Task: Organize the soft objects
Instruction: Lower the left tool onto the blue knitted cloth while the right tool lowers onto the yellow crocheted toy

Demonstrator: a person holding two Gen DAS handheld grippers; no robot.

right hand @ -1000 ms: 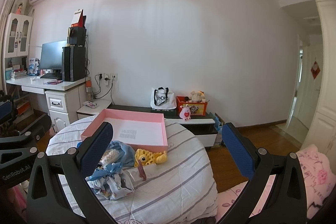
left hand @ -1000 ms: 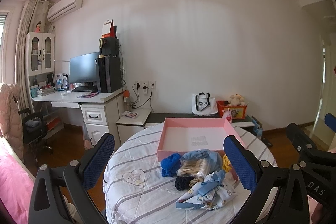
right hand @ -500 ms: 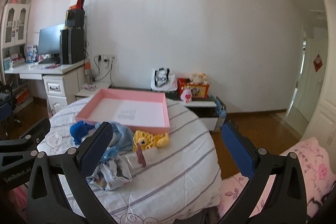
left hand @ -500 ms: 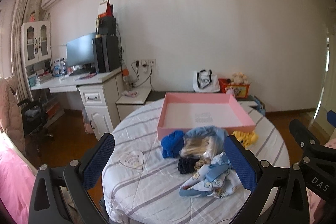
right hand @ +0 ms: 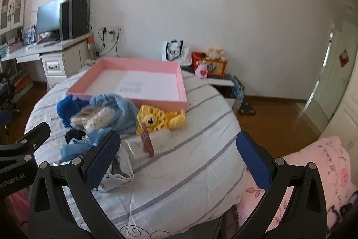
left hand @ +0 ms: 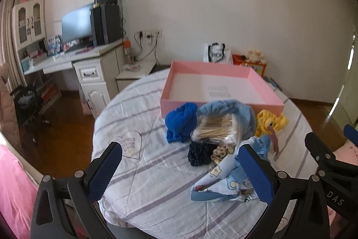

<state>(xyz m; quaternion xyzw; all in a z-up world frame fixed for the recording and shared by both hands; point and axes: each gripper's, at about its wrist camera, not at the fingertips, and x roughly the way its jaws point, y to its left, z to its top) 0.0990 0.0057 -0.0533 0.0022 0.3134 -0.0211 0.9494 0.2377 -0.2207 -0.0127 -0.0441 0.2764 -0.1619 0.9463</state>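
A heap of soft things lies on the round striped table (left hand: 156, 171), just in front of an empty pink box (left hand: 257, 80) (right hand: 156, 64). In the heap I see a blue knit piece (left hand: 180, 121), a light blue cloth (left hand: 232, 108) under a clear bag of pale sticks (left hand: 216, 129), a dark scrunchie (left hand: 200, 153), a yellow knit toy (left hand: 269, 121) (right hand: 154, 119) and a cartoon-print cloth (left hand: 221, 185). My left gripper (left hand: 179, 171) hovers open before the heap. My right gripper (right hand: 179, 159) is open too, to the right of the heap, holding nothing.
A white packet with a pink clip (right hand: 147, 141) lies beside the yellow toy. A desk with a monitor (left hand: 76, 26) stands at the left wall. A low shelf with a bag (left hand: 216, 54) and toys is behind the table. Pink bedding (right hand: 317, 171) lies at the right.
Both grippers have tilted downward and moved closer to the table, so the heap and the pink box look larger and lower in view. Both stay open.
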